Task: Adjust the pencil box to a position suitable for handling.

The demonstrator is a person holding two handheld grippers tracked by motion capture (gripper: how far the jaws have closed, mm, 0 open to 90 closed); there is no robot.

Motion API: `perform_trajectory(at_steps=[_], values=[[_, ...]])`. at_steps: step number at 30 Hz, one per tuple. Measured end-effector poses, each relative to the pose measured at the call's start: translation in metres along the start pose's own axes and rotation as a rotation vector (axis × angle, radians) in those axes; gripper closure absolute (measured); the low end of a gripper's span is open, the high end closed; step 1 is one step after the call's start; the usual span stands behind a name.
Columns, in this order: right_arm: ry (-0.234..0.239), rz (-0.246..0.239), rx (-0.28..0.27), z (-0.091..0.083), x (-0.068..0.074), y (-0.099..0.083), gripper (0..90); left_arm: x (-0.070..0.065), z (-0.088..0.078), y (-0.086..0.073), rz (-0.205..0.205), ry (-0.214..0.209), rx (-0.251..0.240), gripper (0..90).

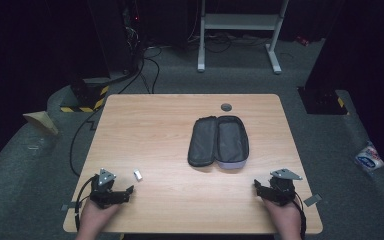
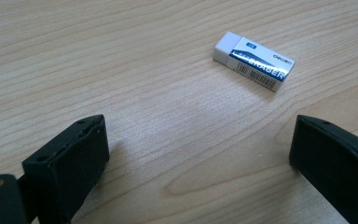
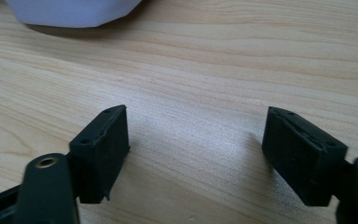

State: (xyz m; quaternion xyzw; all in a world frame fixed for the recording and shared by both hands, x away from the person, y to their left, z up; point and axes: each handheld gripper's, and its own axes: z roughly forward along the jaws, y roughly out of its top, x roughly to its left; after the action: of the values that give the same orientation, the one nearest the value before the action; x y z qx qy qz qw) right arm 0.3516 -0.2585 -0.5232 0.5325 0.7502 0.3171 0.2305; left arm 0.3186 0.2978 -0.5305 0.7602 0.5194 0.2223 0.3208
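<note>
A small white eraser (image 1: 138, 174) with a blue label lies on the wooden table (image 1: 180, 210), just right of and beyond my left gripper (image 1: 122, 192). In the left gripper view the eraser (image 2: 254, 60) sits ahead of the wide-apart jaws, a little to the right, untouched by my left gripper (image 2: 198, 144). An unzipped grey pencil case (image 1: 219, 142) lies spread flat at the table's middle right. My right gripper (image 1: 260, 189) rests near the front right edge, open, with bare wood between its jaws (image 3: 196, 135). A pale edge of the case (image 3: 74, 11) shows at the top of the right gripper view.
A round grey cable grommet (image 1: 226, 107) sits near the table's far edge. Beyond the table stand a white desk frame (image 1: 240, 30) and cables on the carpet. A bag (image 1: 369, 157) lies on the floor at right.
</note>
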Motion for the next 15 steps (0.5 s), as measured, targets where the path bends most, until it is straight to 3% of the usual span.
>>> perform_trajectory(at_steps=[15], values=[[-0.002, -0.017, -0.062, -0.0096, 0.0037, 0.0031, 31.3, 0.0006, 0.0001, 0.0001, 0.005, -0.009, -0.002, 5.5]])
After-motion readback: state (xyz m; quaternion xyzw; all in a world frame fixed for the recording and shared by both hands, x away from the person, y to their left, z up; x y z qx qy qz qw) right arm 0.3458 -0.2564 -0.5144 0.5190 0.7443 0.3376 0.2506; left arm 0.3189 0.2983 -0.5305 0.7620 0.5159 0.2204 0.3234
